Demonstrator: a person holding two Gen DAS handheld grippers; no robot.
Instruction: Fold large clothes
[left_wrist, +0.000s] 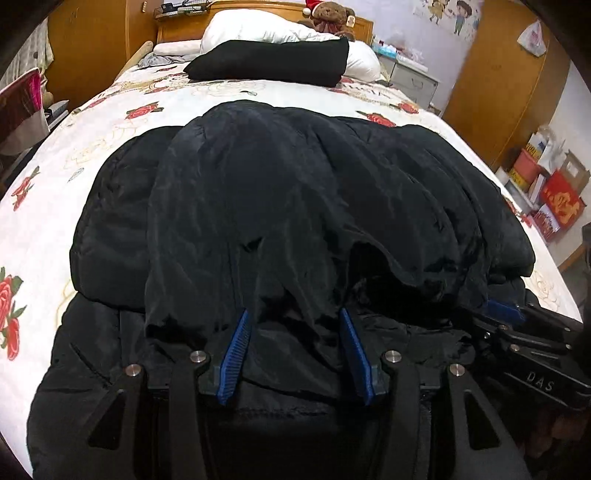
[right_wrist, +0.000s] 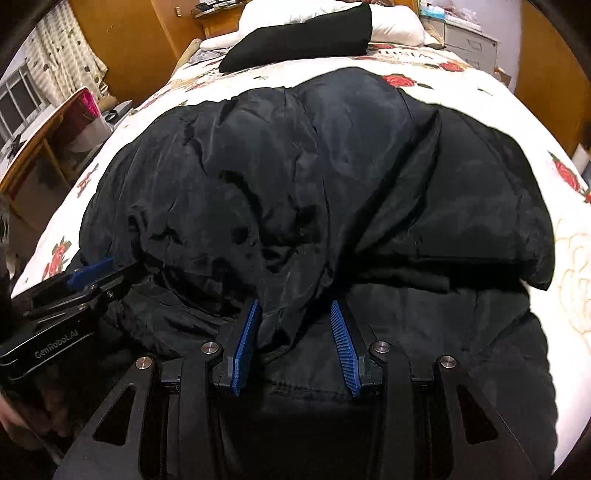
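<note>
Left wrist view first: white bedspread printed with red roses runs off to the left, and the big black puffy quilted jacket lies bunched in the middle of it; the left gripper has its blue ribbed fingers spread, a loose fold of jacket draped over the tips and hanging between them, no squeeze that I can see; a black folded cloth sits up by the white pillows; far right, the other tool's black frame pokes in. Right wrist view: same jacket under the right gripper, jaws parted with a fabric ridge between them, pads not pressing it.
</note>
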